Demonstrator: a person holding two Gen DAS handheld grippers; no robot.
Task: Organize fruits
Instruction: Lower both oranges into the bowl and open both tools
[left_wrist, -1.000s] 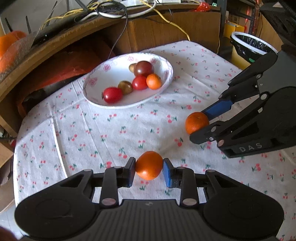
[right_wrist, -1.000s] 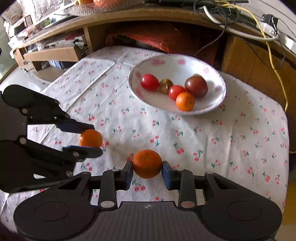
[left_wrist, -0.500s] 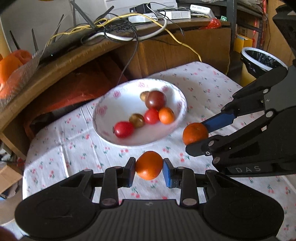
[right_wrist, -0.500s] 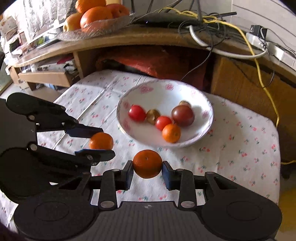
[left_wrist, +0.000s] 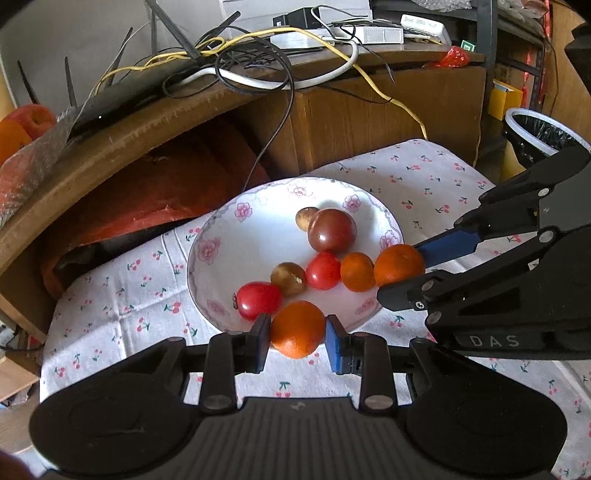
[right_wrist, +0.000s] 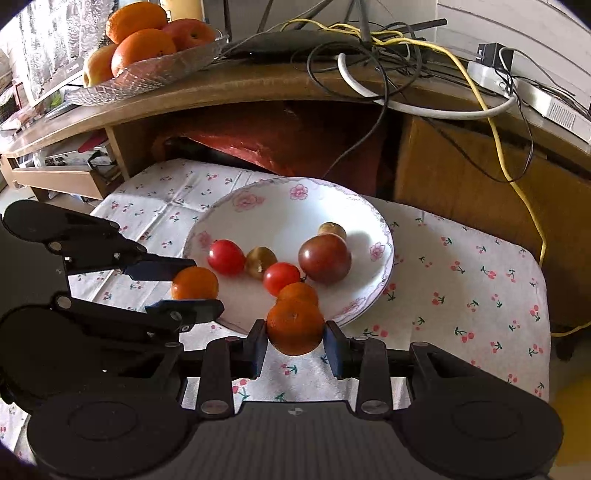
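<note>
— Orange and round, with bumpy shiny skin: that is the orange pinched in the left tongs. Where is it?

— Up in the air, at the near edge of the white bowl with pink flowers on it. The right tongs pinch a second orange at the other edge of the bowl. Both tongs are pressed tight on their fruit.

— What is in the bowl?

— Two red tomatoes, a big dark tomato, two little brown fruits and a small orange. The second orange sits right next to that small one.

— And around the bowl?

— A white cloth with tiny cherries covers the table. Behind is a wooden desk with lots of tangled wires. A glass dish of big fruit stands on it. A bin with a black bag is on the far right.

— Any words?

— "DAS" is on the side of the right tongs.
</note>
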